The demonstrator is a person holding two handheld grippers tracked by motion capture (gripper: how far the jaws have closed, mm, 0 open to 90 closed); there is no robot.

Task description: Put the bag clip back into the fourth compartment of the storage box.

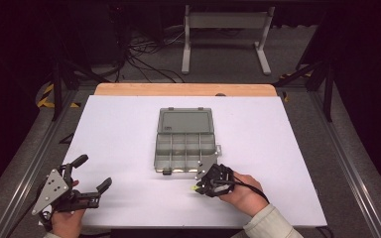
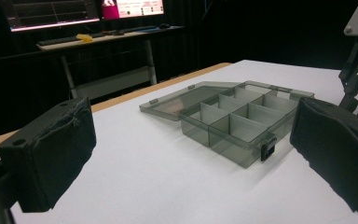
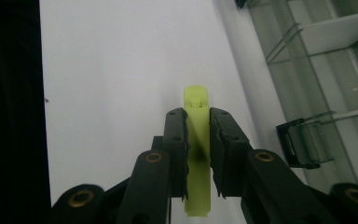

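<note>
Yellow-green clip sits clamped between my right gripper fingers beside the open organiser box; my left gripper fingers wait apart

The white table top is brightly and evenly lit from above, against dark surroundings. Shadows are soft. Close-up black jaws look blurred in both gripper views.

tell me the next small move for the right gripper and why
Probably lift and carry the yellow-green piece toward the open organizer box. The right gripper has its jaws shut on the piece, low over the white table, just off the box's near right corner. The lid lies back and the compartments look empty. The left gripper is open and well away from the box.
</note>
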